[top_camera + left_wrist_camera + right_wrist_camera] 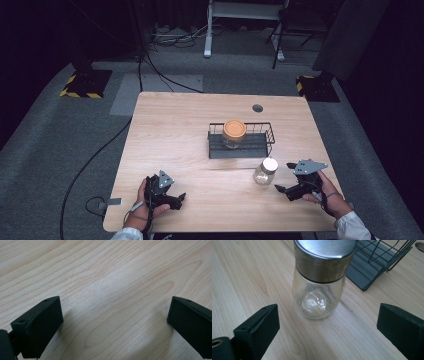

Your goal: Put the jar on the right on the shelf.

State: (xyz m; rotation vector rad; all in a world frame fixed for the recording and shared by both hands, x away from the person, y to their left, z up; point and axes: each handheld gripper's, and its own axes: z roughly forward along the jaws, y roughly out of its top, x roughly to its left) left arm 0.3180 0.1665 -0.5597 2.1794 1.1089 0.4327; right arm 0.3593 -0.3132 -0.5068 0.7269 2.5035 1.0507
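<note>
A person is holding a hand-held gripper in each hand over a wooden counter [165, 125]. The left hand-held gripper [115, 322] is lying low near the front edge, its jaws spread wide with nothing between them. The right hand-held gripper [328, 327] is also released, and its jaws are pointing at a glass jar [318, 290] with a metal lid, which is standing upright just in front, not touching them. Behind it, a black wire rack [267, 131] is carrying a jar with an orange lid [234, 131]
</note>
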